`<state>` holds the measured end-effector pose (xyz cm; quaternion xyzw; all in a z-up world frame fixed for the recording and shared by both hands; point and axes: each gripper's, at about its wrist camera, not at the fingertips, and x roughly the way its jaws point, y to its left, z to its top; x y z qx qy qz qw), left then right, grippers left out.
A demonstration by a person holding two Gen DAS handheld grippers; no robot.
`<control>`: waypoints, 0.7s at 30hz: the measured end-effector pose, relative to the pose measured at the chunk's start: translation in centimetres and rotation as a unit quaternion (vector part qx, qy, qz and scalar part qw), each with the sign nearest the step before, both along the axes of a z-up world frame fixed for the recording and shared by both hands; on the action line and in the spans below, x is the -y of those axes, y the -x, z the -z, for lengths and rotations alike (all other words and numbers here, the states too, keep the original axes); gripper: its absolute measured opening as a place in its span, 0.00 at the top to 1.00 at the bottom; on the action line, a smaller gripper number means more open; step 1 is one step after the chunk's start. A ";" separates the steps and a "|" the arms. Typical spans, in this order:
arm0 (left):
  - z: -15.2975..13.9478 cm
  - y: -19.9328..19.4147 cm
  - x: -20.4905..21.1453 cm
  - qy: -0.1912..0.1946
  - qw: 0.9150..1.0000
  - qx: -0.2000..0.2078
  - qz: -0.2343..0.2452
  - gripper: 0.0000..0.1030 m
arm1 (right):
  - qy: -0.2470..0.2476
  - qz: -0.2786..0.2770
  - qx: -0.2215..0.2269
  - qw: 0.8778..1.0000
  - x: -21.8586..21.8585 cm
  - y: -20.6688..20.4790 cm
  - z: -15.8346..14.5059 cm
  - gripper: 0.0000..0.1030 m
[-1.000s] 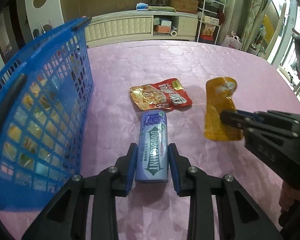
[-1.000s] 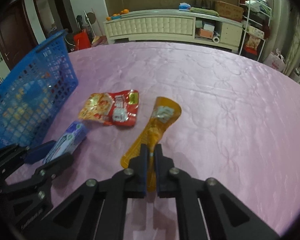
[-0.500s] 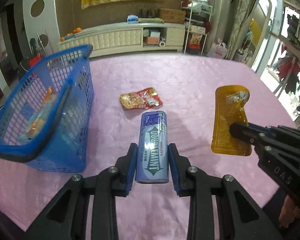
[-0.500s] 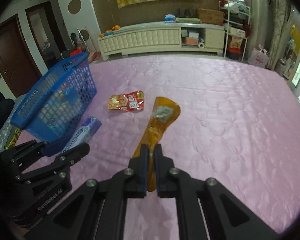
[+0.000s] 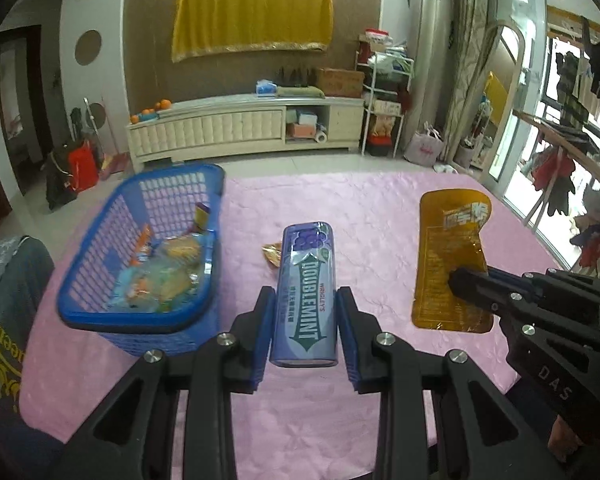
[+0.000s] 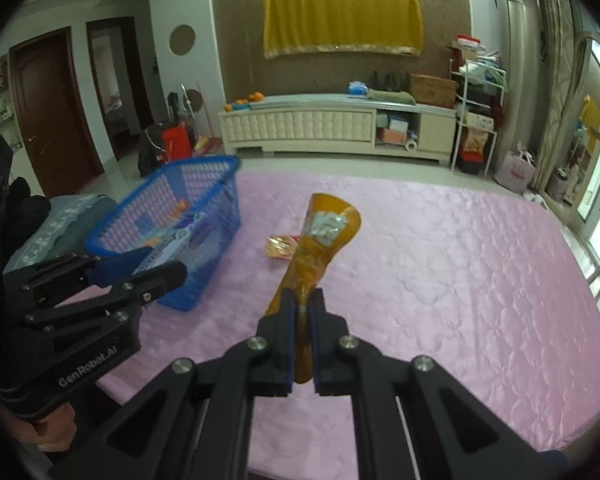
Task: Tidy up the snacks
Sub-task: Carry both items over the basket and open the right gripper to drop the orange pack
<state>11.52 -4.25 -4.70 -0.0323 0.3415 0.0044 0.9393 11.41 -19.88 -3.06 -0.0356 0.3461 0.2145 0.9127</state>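
- Left wrist view: a purple Doublemint gum pack (image 5: 305, 294) is clamped between the left gripper (image 5: 305, 332) fingers, lifted above the pink surface (image 5: 380, 216).
- Right of it, an orange pouch (image 5: 448, 256) hangs in the air, pinched by the closed fingers of the right gripper (image 6: 302, 334).
- A red-and-gold snack packet (image 6: 281, 247) lies on the pink surface beyond both.
- A blue basket (image 5: 100, 316) at the left holds several snacks.
- A white cabinet (image 5: 220, 128) stands far behind.
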 end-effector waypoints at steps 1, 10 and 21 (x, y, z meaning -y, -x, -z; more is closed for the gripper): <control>-0.3 0.3 -0.5 0.001 1.000 0.003 -0.005 0.72 | -0.005 -0.003 0.001 1.000 -0.3 0.1 -0.2 0.91; -2.3 2.4 -5.7 0.004 0.999 0.021 -0.050 0.72 | -0.036 -0.031 0.015 0.999 -3.8 0.1 -2.1 0.91; -3.1 1.7 -12.0 -0.004 0.996 0.024 -0.088 0.72 | -0.050 -0.056 0.004 0.997 -8.9 -2.1 -2.2 0.91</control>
